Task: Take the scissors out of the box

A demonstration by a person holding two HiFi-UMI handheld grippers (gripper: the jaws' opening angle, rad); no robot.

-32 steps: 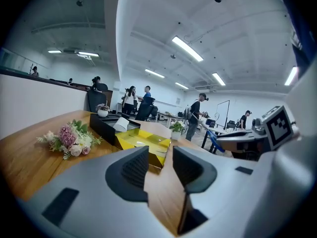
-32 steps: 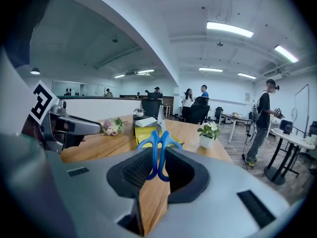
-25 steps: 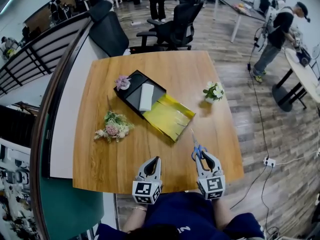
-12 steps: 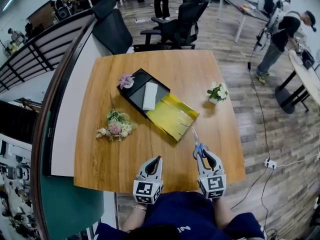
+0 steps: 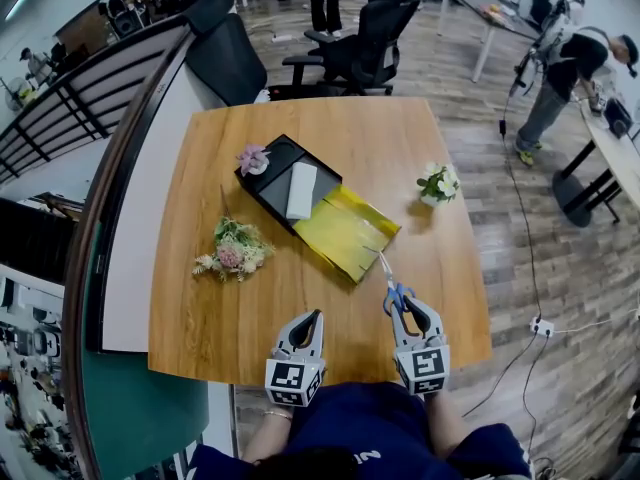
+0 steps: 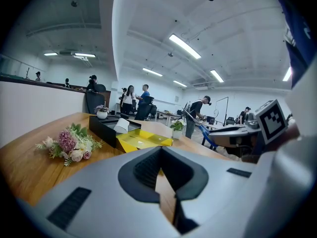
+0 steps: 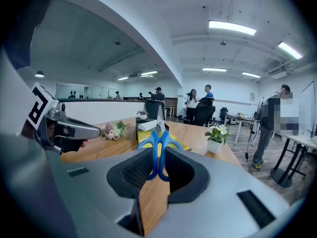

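The blue-handled scissors (image 5: 392, 286) hang over the wooden table (image 5: 340, 128) near its front right, blades pointing away toward the box. My right gripper (image 5: 408, 310) is shut on their handles; in the right gripper view the blue loops (image 7: 158, 150) stand upright between the jaws. The black box (image 5: 278, 183) lies open mid-table with a white packet (image 5: 301, 190) inside and a yellow lid (image 5: 346, 231) leaning at its near side. My left gripper (image 5: 308, 320) hovers beside the right one, to its left, shut and empty; the same closed, empty jaws show in the left gripper view (image 6: 161, 171).
A bunch of dried flowers (image 5: 230, 250) lies left of the box. A small potted plant (image 5: 437, 183) stands at the table's right. A pink flower pot (image 5: 252, 159) sits at the box's far corner. Office chairs (image 5: 350, 43) and people stand beyond the table.
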